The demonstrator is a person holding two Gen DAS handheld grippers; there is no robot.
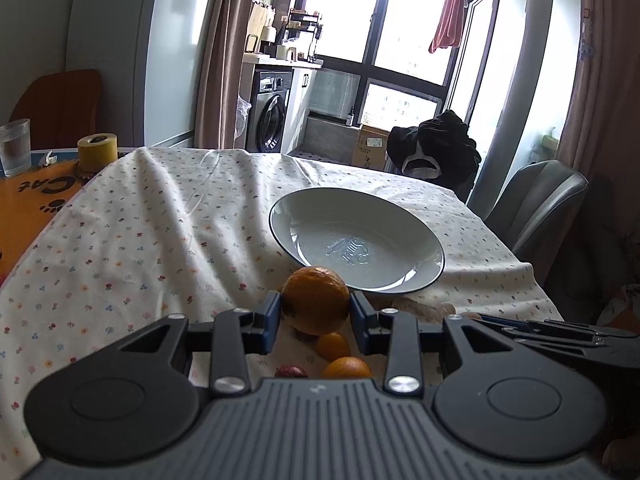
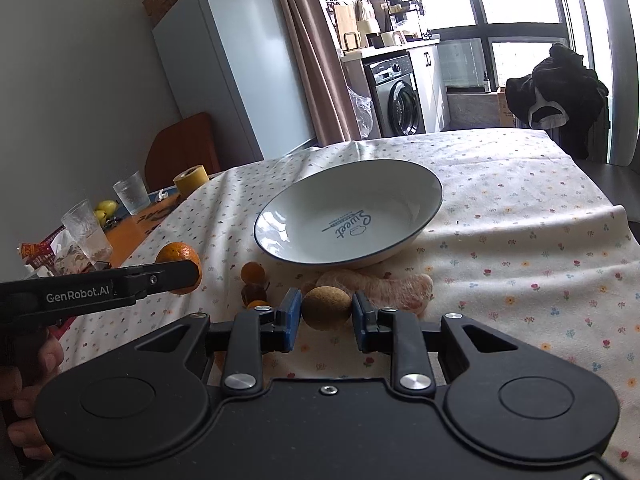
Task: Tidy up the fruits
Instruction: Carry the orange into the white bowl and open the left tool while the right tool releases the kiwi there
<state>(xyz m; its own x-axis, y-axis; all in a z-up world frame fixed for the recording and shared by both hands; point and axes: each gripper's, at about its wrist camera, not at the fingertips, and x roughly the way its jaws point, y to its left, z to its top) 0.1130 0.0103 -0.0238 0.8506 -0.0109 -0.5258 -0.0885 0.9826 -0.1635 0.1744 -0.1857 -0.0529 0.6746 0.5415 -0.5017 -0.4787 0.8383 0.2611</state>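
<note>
Left wrist view: orange [image 1: 316, 300] being held off cloth by left claw [image 1: 316, 312], jaws closed against its sides, short of empty plate [image 1: 420, 240]. Brown fruit [image 2: 326, 307] being pinched by right claw [image 2: 326, 312] (lifted or resting, unclear). Risk: round fruit being squeezed out, rolling off table.

Ahead of the left gripper [image 1: 316, 312], which is clamped on an orange [image 1: 316, 300], the white plate [image 1: 400, 280] sits just beyond and slightly right, its near rim the only thing in the way. Below the fingers lie two small oranges [image 1: 334, 346] and a dark red fruit [image 1: 291, 372]. To its left the flowered tablecloth [image 1: 140, 240] is open. The right gripper [image 2: 326, 312], closed around a brown fruit [image 2: 326, 307], faces peeled pomelo pieces [image 2: 384, 284] just before the plate; open cloth lies to its right.
</note>
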